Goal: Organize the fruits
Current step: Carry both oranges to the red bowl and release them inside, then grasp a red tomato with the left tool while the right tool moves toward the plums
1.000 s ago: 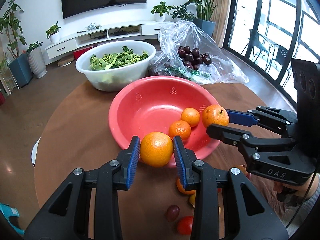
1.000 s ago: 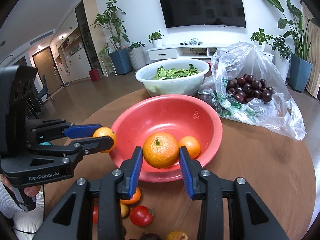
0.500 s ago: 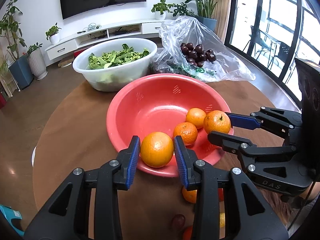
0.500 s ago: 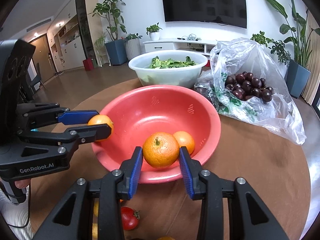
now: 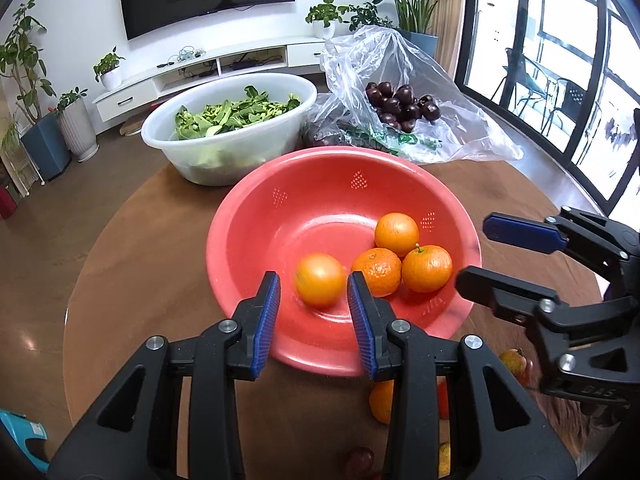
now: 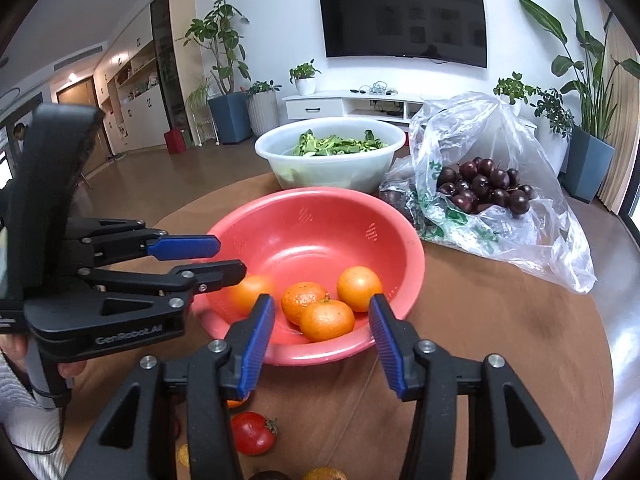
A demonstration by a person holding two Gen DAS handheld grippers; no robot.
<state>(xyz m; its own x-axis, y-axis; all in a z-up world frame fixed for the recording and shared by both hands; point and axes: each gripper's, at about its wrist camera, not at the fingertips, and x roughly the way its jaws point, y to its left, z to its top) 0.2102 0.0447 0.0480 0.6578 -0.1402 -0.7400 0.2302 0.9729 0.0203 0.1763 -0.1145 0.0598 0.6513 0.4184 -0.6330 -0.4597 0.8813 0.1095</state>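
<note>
A red colander bowl (image 5: pixel 256 216) (image 6: pixel 408 256) sits mid-table and holds several oranges. In the left wrist view my left gripper (image 5: pixel 314 306) is open over the bowl's near rim, with a blurred orange (image 5: pixel 319 279) just beyond its fingertips inside the bowl. Three more oranges (image 5: pixel 426 268) lie together to its right. My right gripper (image 6: pixel 322 328) is open and empty above the near rim, in front of an orange (image 6: pixel 327 320). The right gripper also shows at the right of the left wrist view (image 5: pixel 496 256); the left gripper shows at the left of the right wrist view (image 6: pixel 224 258).
A white bowl of greens (image 5: pixel 224 128) (image 6: pixel 332 152) and a clear bag of dark cherries (image 5: pixel 400 104) (image 6: pixel 484 188) stand behind the red bowl. Loose fruit lies near the table's front edge: a tomato (image 6: pixel 253 433), an orange (image 5: pixel 382 400) and others.
Both grippers have opened and let go of their oranges, which now lie in the red bowl. The left one's orange is still blurred with motion.
</note>
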